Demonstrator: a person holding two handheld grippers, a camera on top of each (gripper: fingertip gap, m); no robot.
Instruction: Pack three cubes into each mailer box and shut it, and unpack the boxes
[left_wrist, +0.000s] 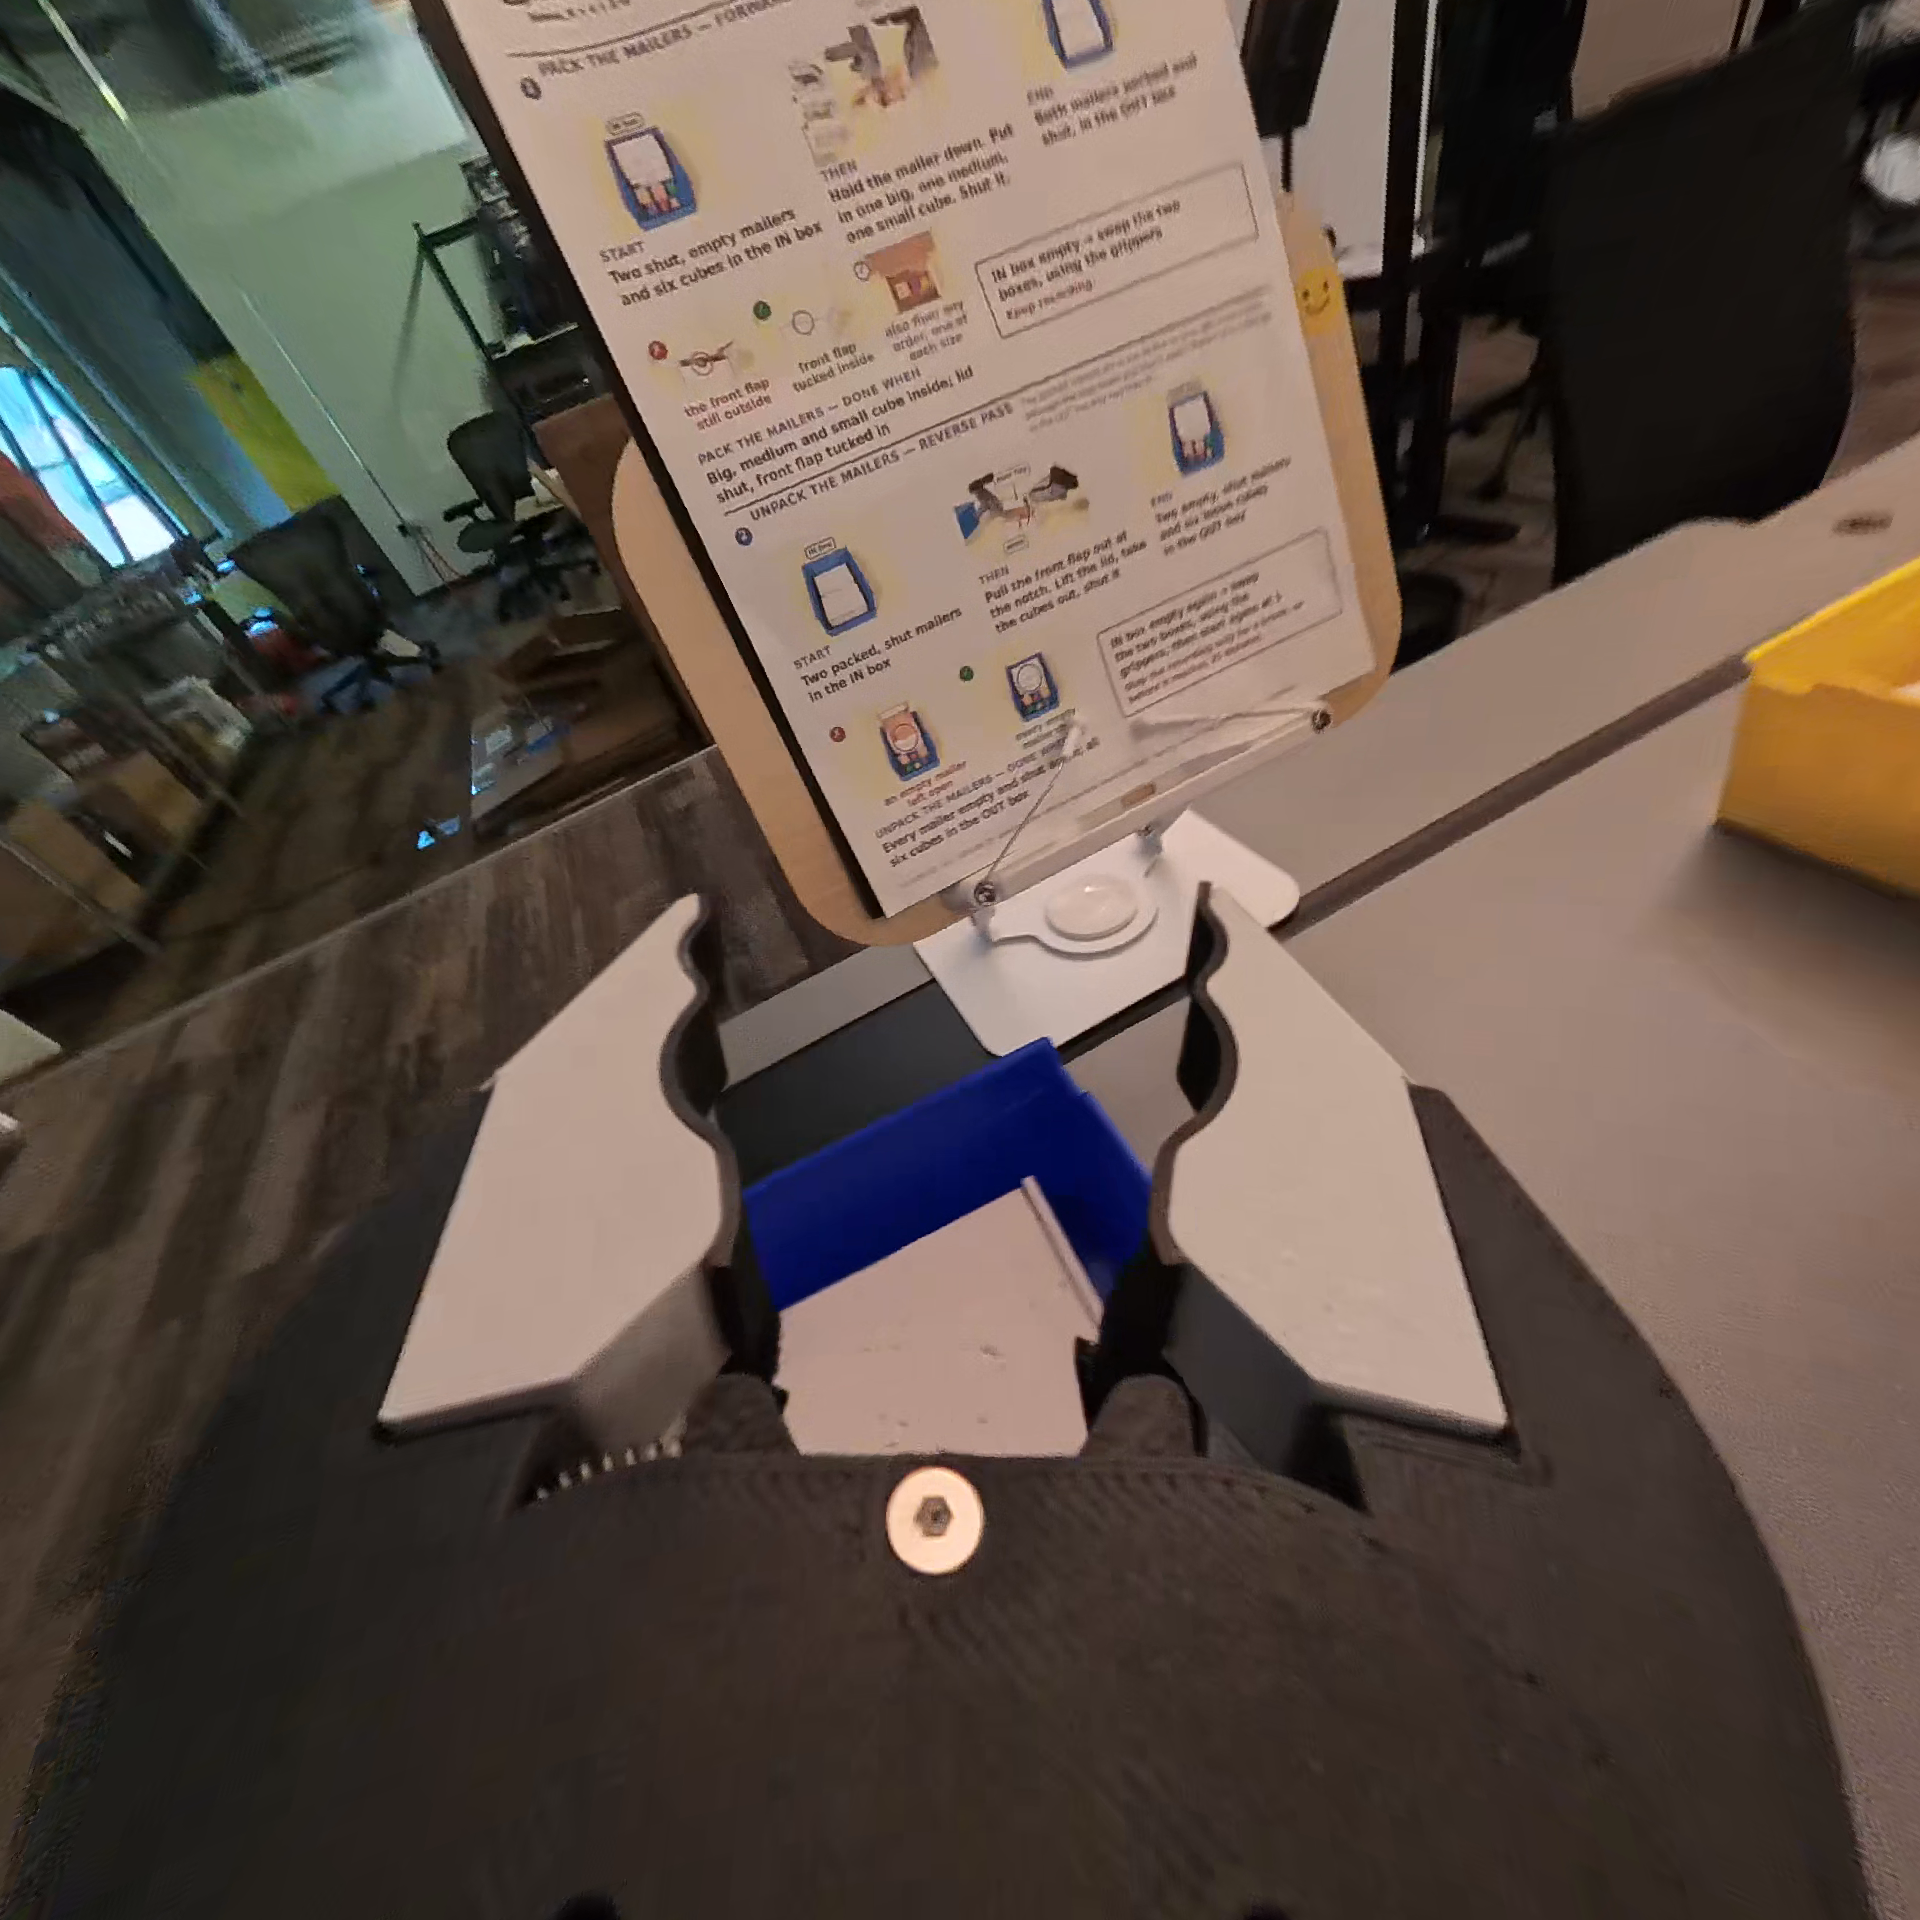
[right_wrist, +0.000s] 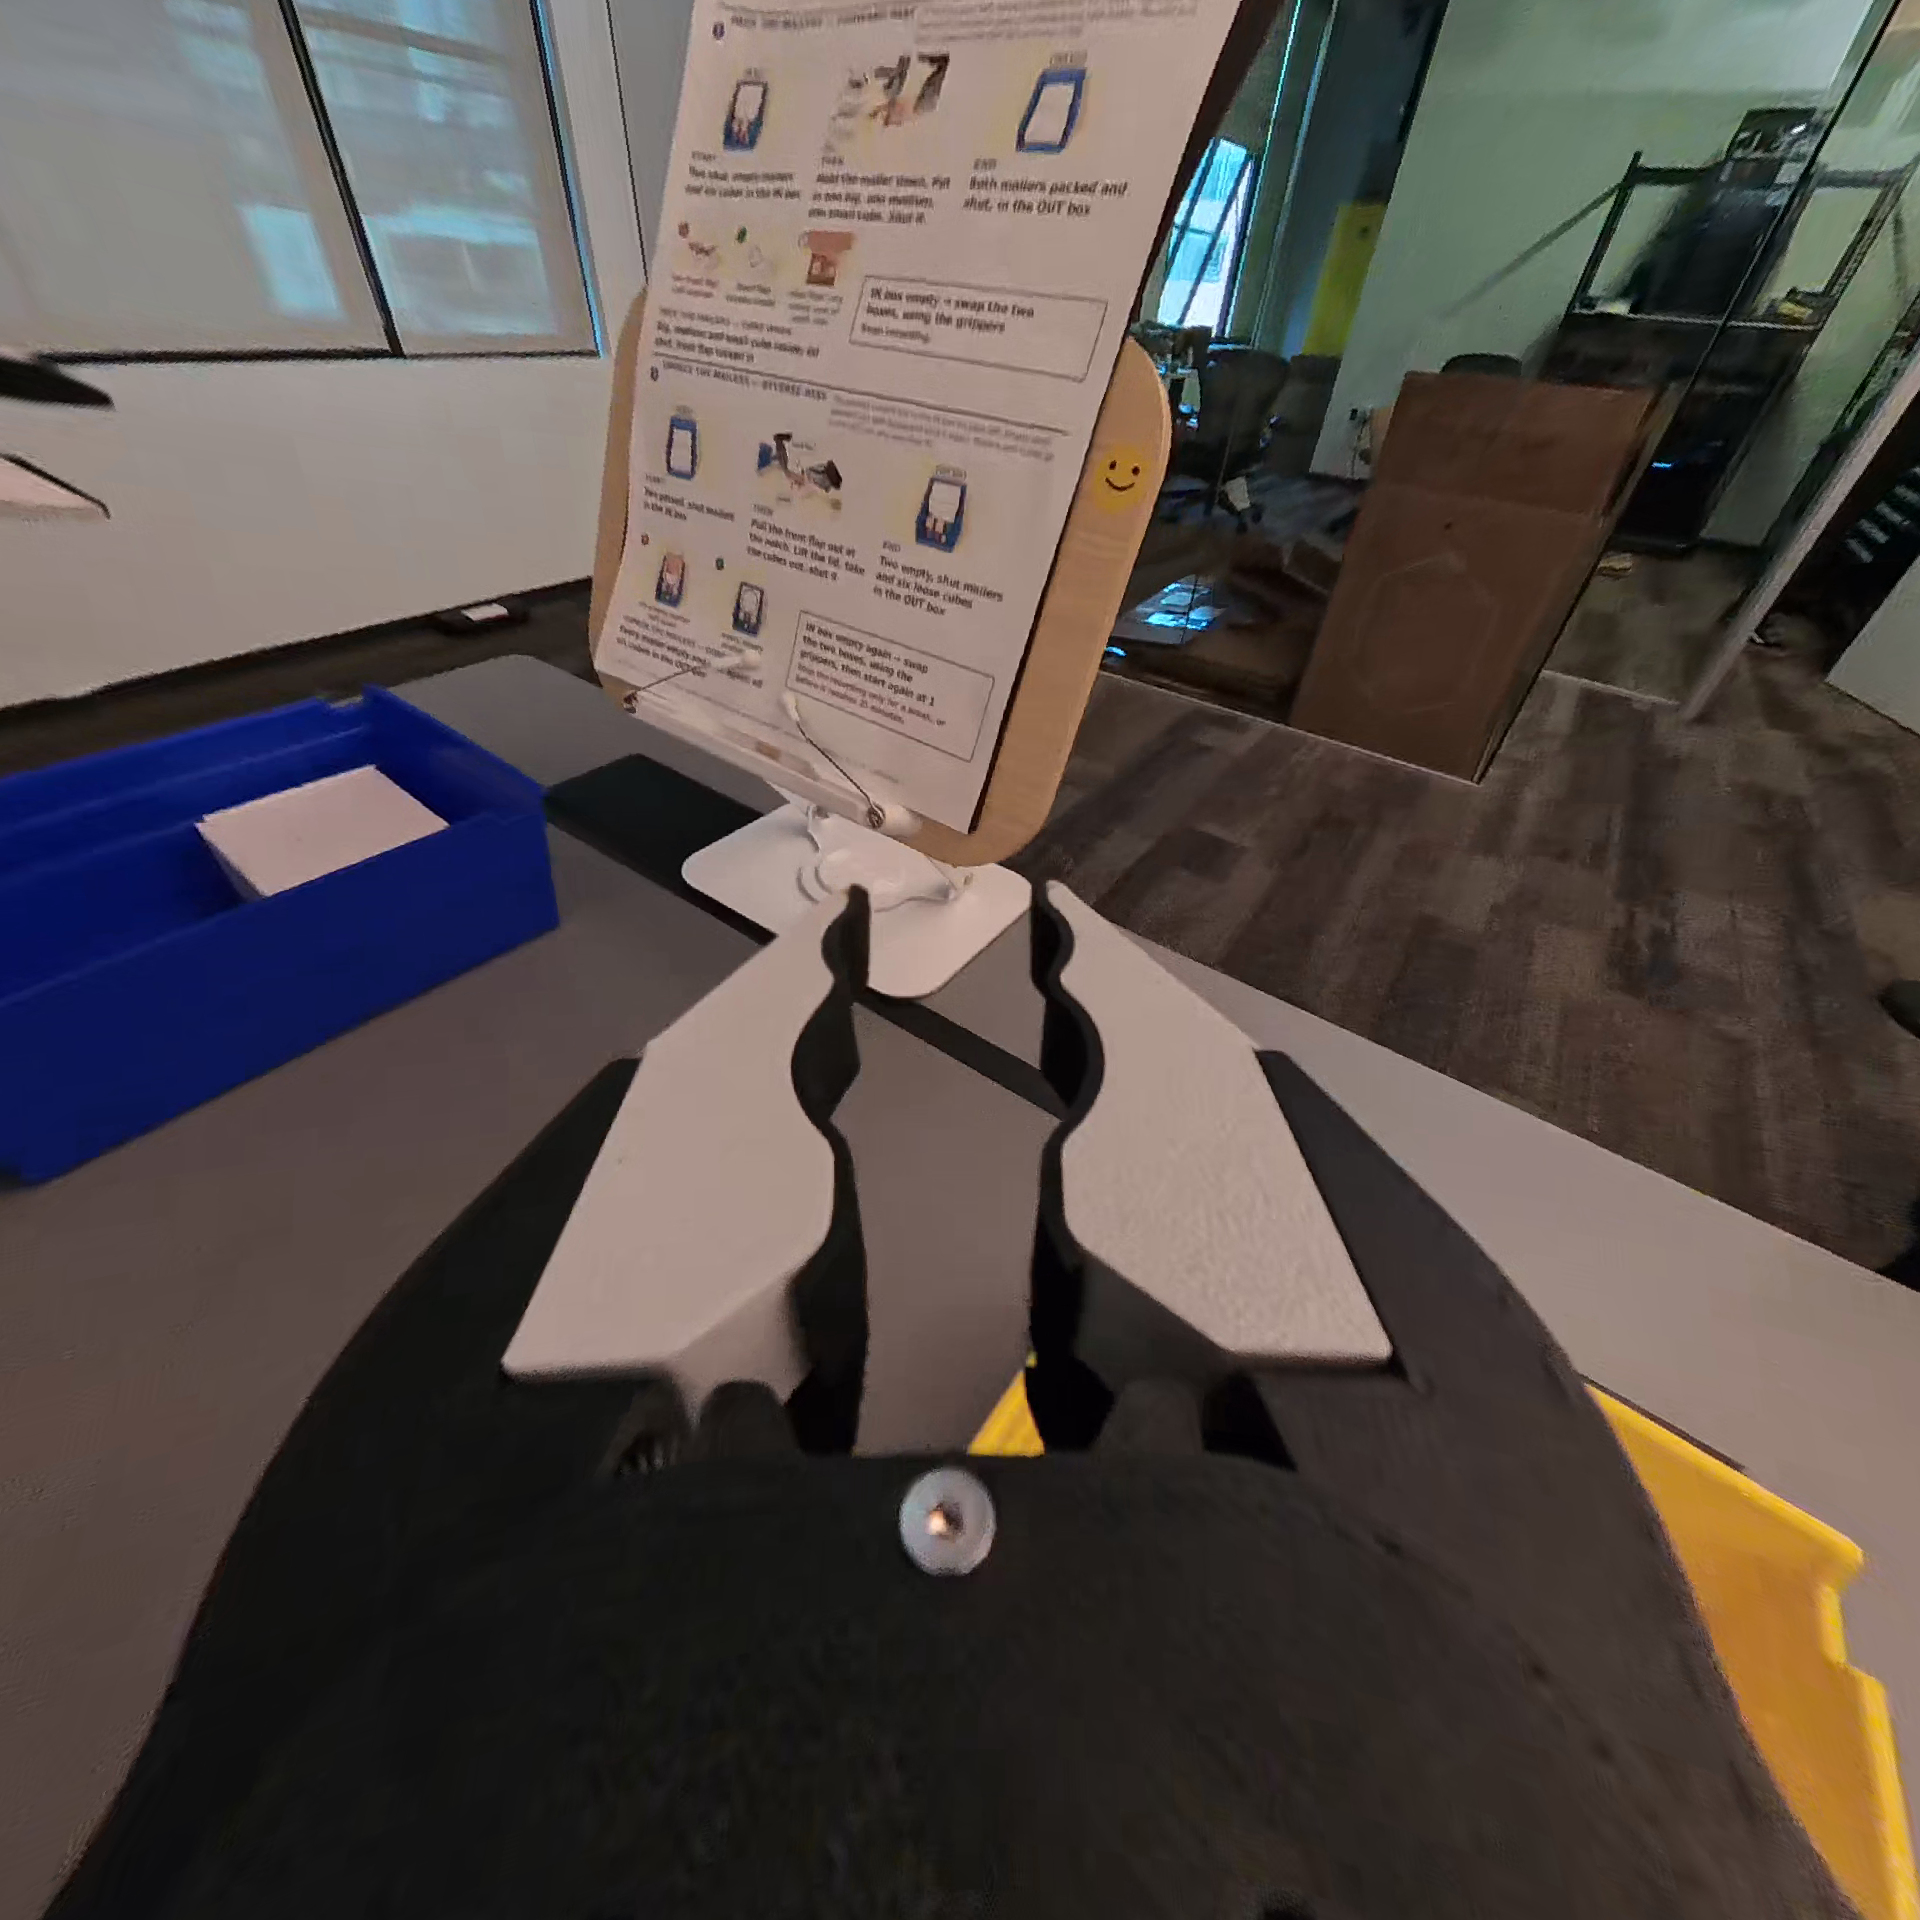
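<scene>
left gripper (left_wrist: 951, 1049): jaws spread wide, nothing held; hung directly over the blue bin (left_wrist: 935, 1164).
mailer (left_wrist: 935, 1351): white, lid shut, lying flat in the blue bin; seen straight through the left jaw gap, just below and ahead of the fingertips. Cubes are not seen in either view.
mailer axis: cannot be told from the left view; in the right view the mailer (right_wrist: 322, 826) is seen lying roughly along the bin's length.
sheet stand (right_wrist: 862, 416): at the table's far edge, between the two bins.
right gripper (right_wrist: 951, 997): jaws partly apart, empty; aimed at the stand base over bare table (right_wrist: 312, 1247).
yellow bin (right_wrist: 1766, 1621): under and right of the right gripper; contents hidden.
nearer arm: left is judged nearer; the mailer lies well to the right gripper's left.
</scene>
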